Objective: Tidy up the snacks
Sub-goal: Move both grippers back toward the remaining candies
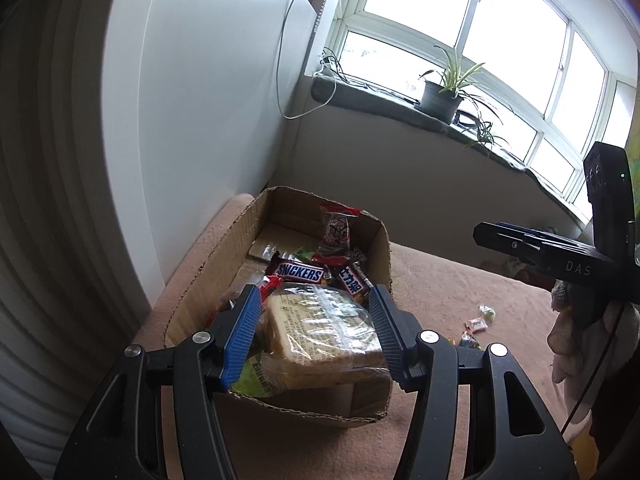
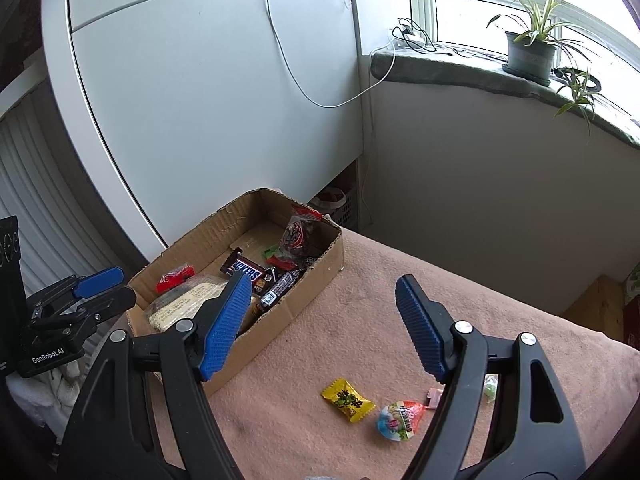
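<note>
Crinkly foil and cellophane, all of it: light, slippery, easily crushed. Three loose sweets lie on the pink cloth (image 2: 360, 280): yellow candy (image 2: 347, 399), egg-shaped one (image 2: 399, 420), and a pale wrapper (image 2: 434, 397) partly hidden behind a finger. Best taken across the padded middle, not the twisted ends (those slide out).

Box (image 2: 304, 292) already holds the Snickers (image 2: 245, 269), red packets and the wrapped bread (image 1: 320, 332).

Left gripper (image 1: 316, 328) hangs over the box, tilted down, jaws apart; the bread shows between them, pads clear of it. Right gripper (image 2: 320, 320) angles down over the cloth, jaws wide, empty, sweets just below.
</note>
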